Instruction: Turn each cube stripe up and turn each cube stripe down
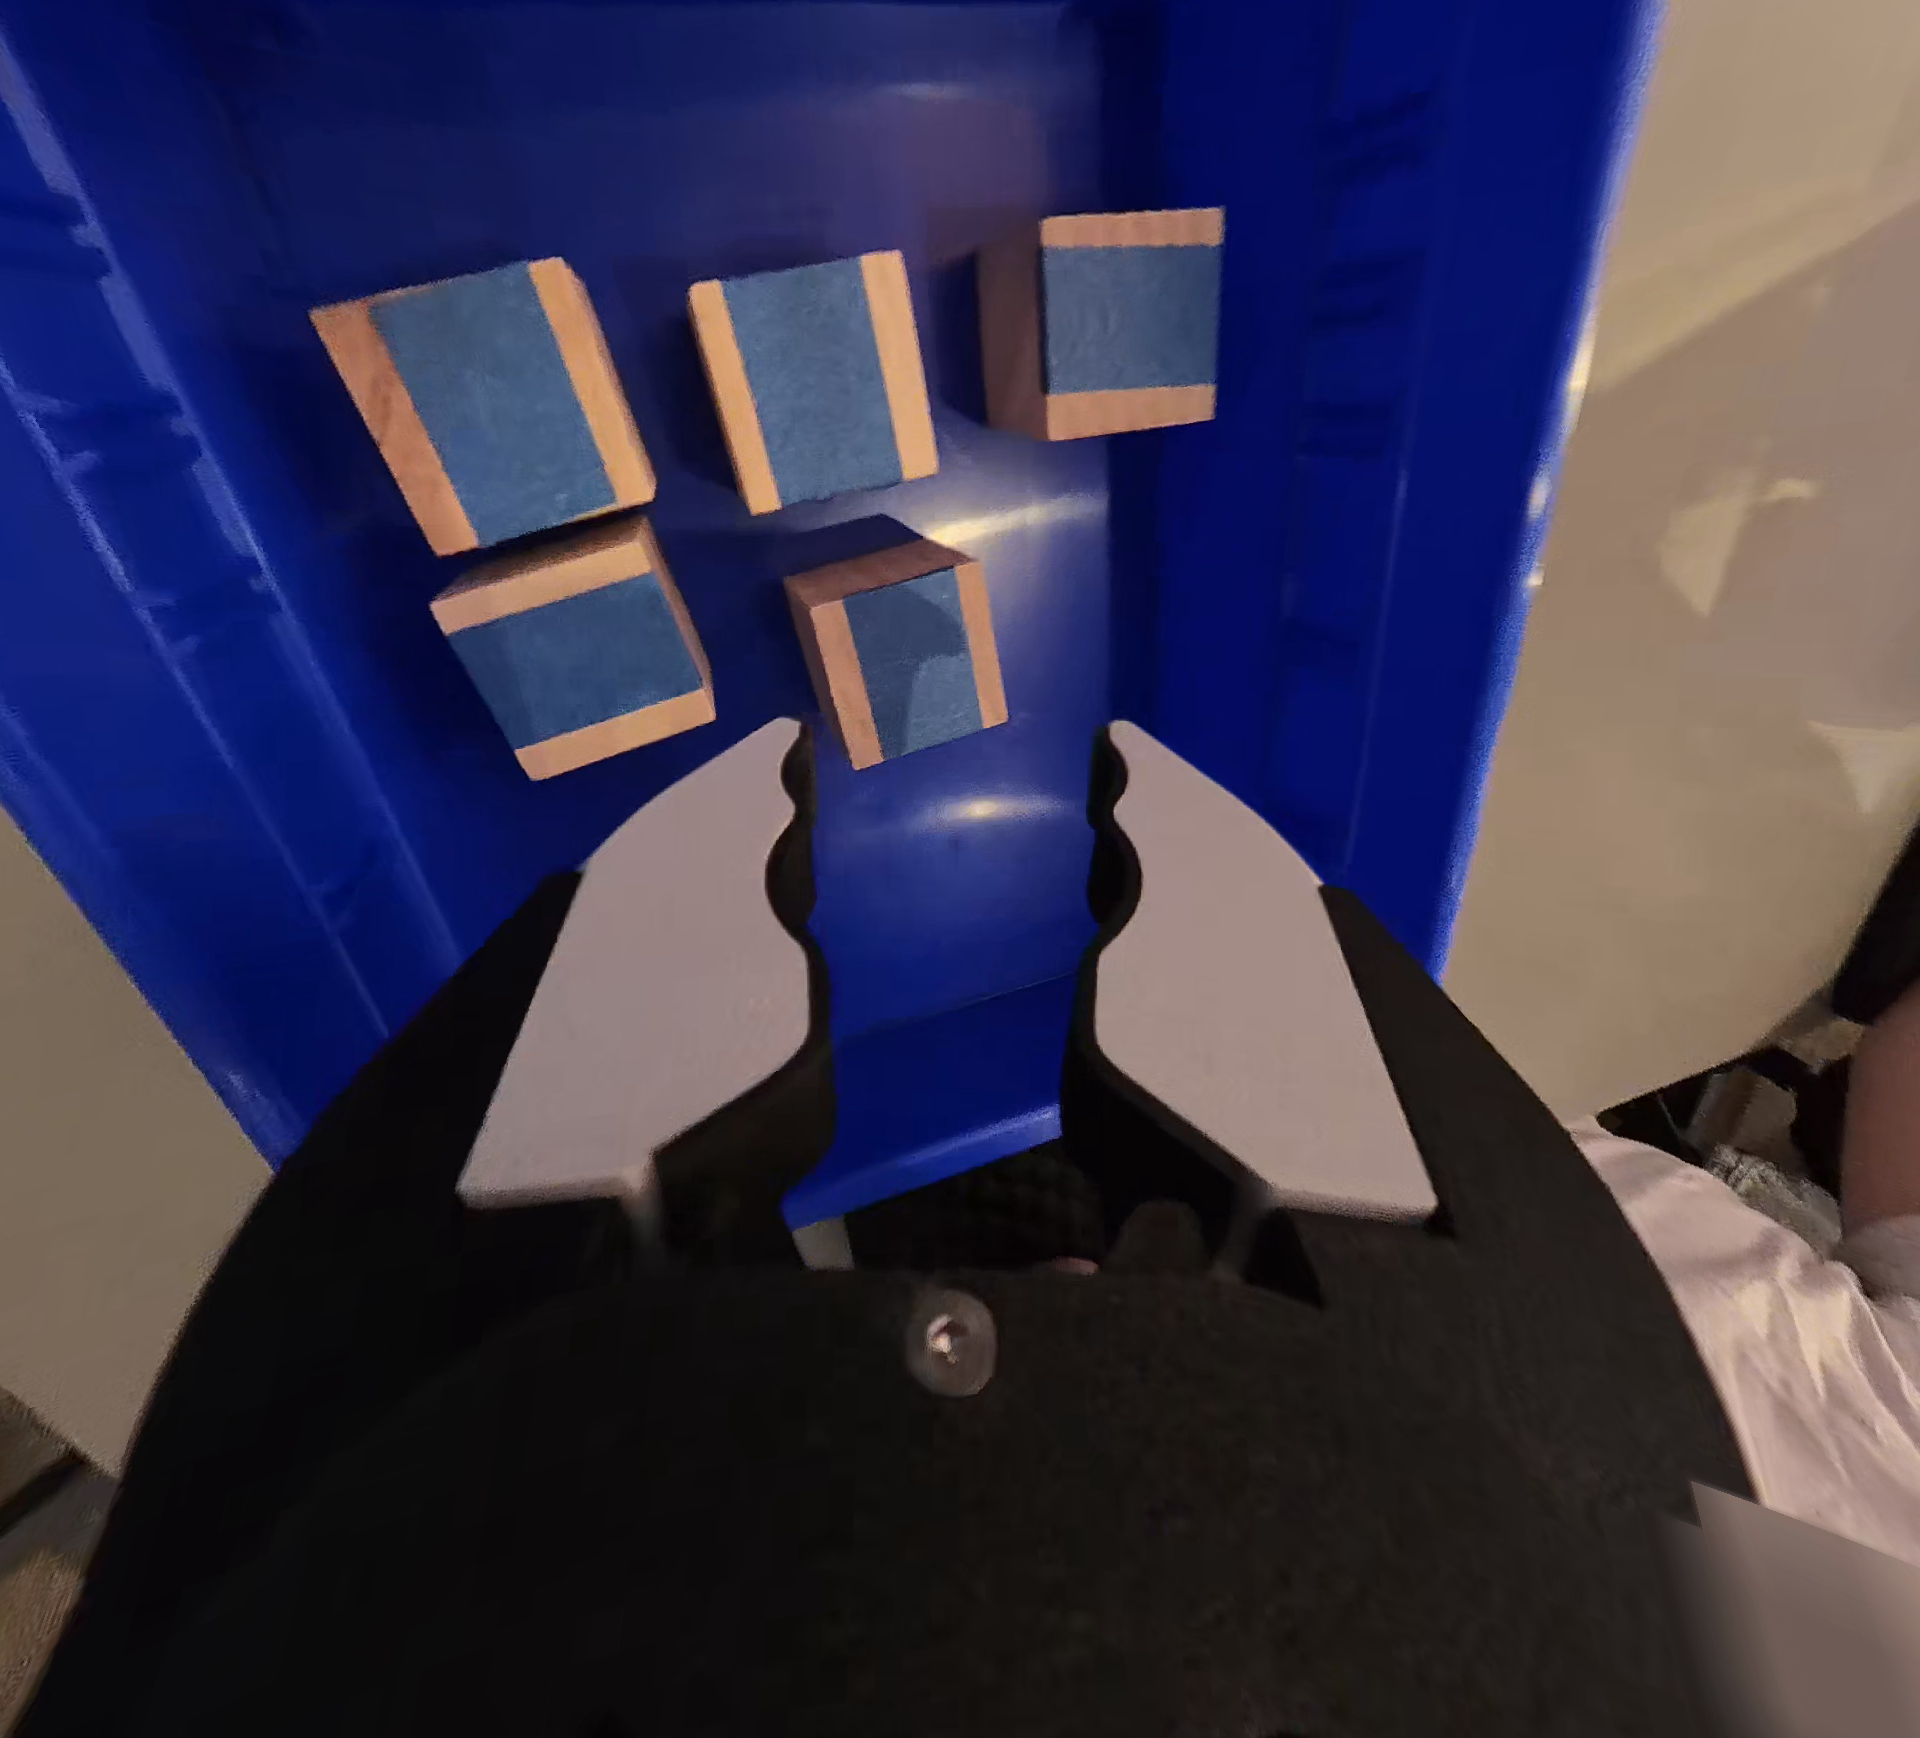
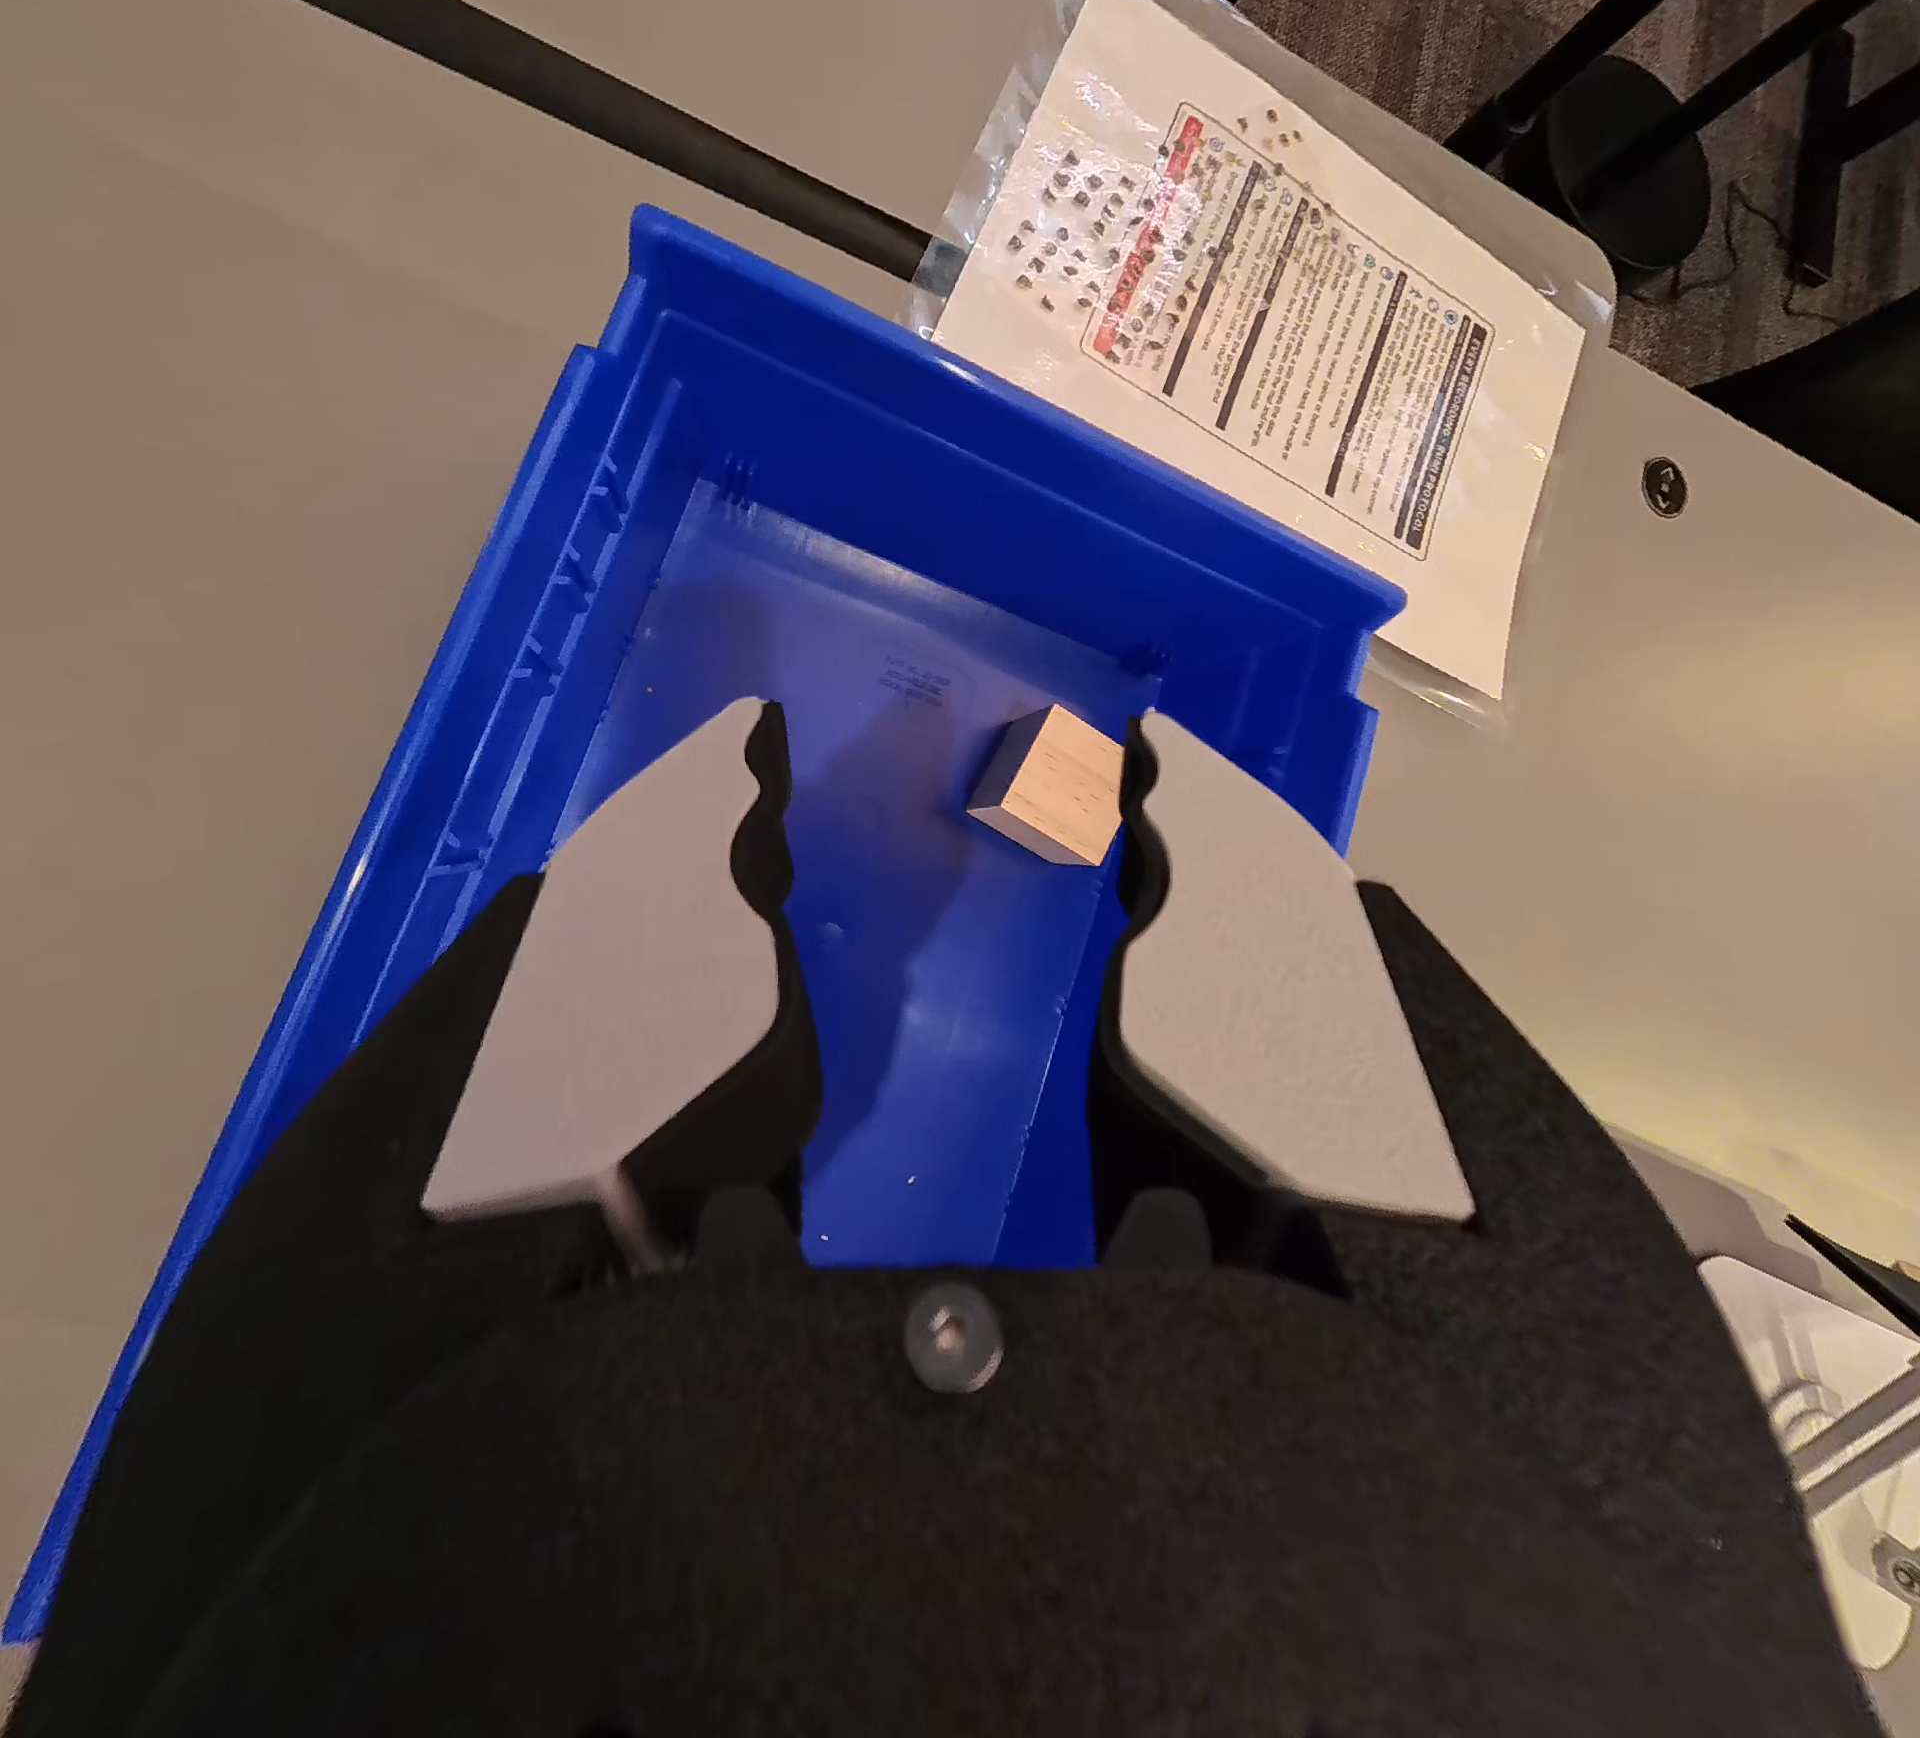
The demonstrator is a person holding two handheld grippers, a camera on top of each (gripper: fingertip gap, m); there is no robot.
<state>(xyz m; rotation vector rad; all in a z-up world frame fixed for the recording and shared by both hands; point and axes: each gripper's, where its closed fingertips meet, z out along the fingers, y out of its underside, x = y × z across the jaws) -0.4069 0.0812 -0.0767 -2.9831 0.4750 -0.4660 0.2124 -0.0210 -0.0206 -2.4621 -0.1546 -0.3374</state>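
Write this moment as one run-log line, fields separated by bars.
left gripper: open, over blue bin | five cubes: stripe up | right gripper: open, over second bin | lone cube: plain wood up

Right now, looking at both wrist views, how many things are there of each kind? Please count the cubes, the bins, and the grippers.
Wooden cubes with blue stripe facing up: 5
Wooden cube with a plain wood face showing: 1
Blue bins: 2
Grippers, both open: 2
Bagged printed sheet: 1
Total: 11
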